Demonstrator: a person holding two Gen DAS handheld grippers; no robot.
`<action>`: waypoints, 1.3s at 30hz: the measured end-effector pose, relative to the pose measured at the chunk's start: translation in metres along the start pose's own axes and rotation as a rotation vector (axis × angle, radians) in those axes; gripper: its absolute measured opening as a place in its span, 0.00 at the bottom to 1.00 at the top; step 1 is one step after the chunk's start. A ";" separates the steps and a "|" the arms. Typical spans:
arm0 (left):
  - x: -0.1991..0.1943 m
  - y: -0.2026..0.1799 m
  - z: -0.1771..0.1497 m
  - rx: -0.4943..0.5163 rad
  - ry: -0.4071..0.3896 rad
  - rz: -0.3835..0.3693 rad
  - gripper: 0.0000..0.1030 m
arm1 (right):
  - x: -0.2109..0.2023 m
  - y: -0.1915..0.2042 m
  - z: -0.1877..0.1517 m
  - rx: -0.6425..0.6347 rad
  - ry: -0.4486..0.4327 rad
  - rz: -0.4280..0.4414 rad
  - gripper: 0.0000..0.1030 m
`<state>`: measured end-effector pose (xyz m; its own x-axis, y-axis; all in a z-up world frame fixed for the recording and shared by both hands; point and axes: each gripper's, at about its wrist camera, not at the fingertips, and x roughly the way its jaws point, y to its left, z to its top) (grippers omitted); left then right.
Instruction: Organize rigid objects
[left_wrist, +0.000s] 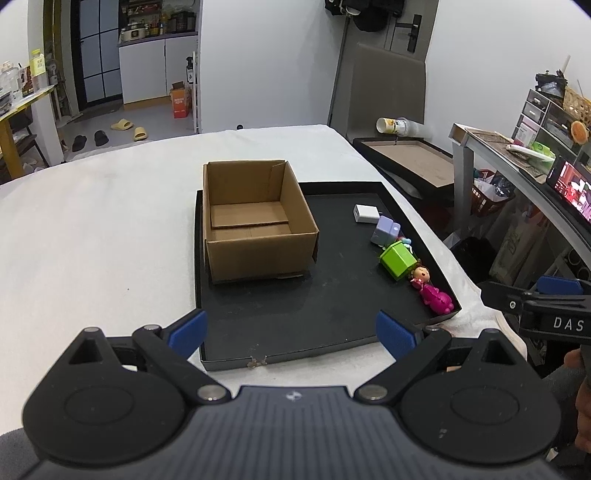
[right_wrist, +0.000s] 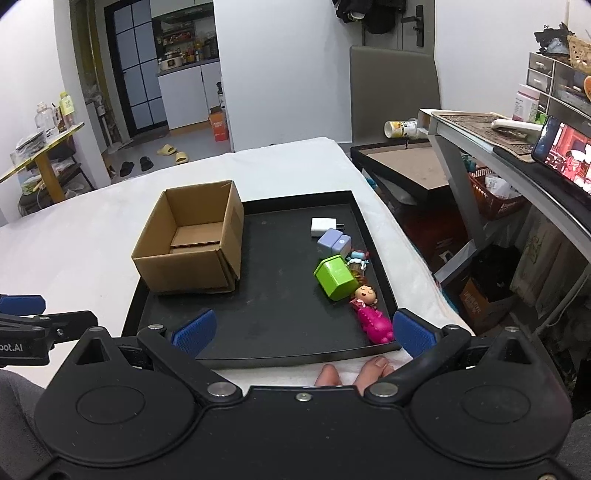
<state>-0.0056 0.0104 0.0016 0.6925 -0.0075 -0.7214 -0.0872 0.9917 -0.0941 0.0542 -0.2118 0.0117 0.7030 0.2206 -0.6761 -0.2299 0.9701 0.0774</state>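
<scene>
1. Brown corrugated cardboard box (right_wrist: 192, 243) sits empty, open-topped, at the far left of your matte black tray (right_wrist: 266, 314), likely the drop target.
2. Toys lined along the tray's right edge: white charger cube (right_wrist: 322, 226), lilac block (right_wrist: 332, 242), glossy green hexagonal tin (right_wrist: 335, 277), pink plastic doll (right_wrist: 371, 314).
3. Your left gripper (left_wrist: 291, 332) and right gripper (right_wrist: 302, 328) both hover spread wide, holding nothing.

Twin handheld grippers in matte black plastic: the left gripper (left_wrist: 291, 334) and right gripper (right_wrist: 301, 332) each carry blue ribbed pads (left_wrist: 186, 329) on jointed black links pinned with silver rivets (right_wrist: 221, 389) over round hubs. White "DAS" lettering marks one side. Behind the claws, a grey sleeve (right_wrist: 16, 391).
</scene>
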 end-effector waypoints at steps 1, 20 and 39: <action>0.000 0.000 0.000 -0.001 0.000 0.001 0.94 | 0.000 0.000 0.000 0.000 0.001 0.000 1.00; -0.002 0.003 -0.002 -0.009 -0.002 0.006 0.94 | 0.001 0.006 -0.001 -0.010 0.000 -0.009 1.00; -0.001 0.005 0.002 -0.019 -0.004 -0.003 0.94 | 0.000 0.007 -0.001 -0.018 0.000 -0.013 1.00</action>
<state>-0.0057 0.0157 0.0031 0.6958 -0.0098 -0.7182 -0.0990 0.9891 -0.1093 0.0525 -0.2047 0.0116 0.7062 0.2084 -0.6766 -0.2328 0.9709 0.0561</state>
